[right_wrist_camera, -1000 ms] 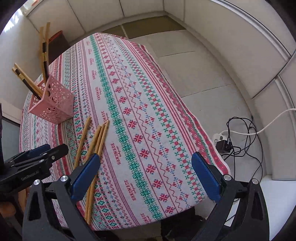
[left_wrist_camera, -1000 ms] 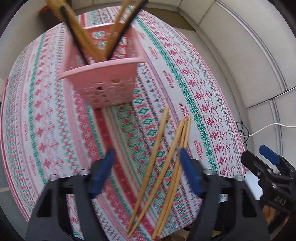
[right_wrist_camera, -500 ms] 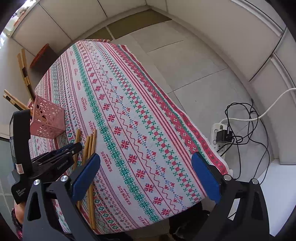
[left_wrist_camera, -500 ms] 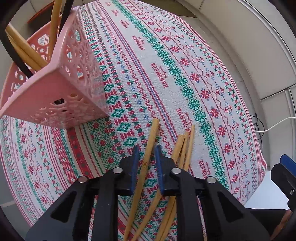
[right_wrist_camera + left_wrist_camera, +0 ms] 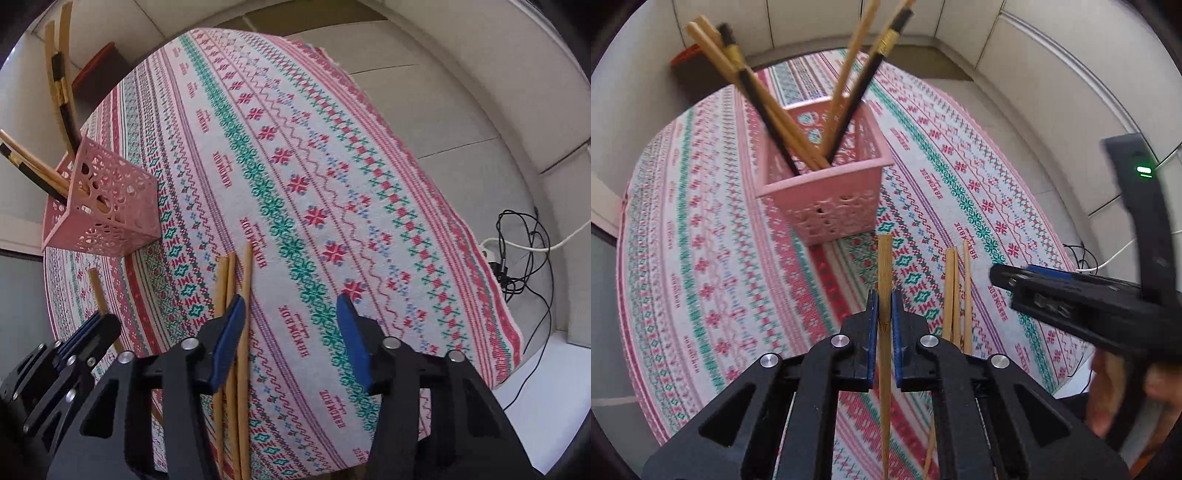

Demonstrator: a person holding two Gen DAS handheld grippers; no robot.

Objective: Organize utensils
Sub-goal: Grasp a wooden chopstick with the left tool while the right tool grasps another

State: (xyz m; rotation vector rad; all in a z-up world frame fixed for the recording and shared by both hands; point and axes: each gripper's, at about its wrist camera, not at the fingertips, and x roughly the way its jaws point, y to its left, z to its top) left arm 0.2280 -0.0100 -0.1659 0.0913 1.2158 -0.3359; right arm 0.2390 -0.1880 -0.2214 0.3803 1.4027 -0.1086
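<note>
The left gripper point(image 5: 881, 308) is clenched on one chopstick point(image 5: 885, 266) short of the pink basket point(image 5: 827, 192), where a slanted grip could miss its rim, while the right gripper point(image 5: 291, 332) hangs released over three loose chopsticks point(image 5: 236, 288) on the patterned-cloth desk point(image 5: 332, 184), tiled floor beyond.

Your left wrist view looks down, close over the worktop point(image 5: 713, 236); your right looks across it from nearby. Both share the pink basket point(image 5: 827, 199) point(image 5: 107, 206).
</note>
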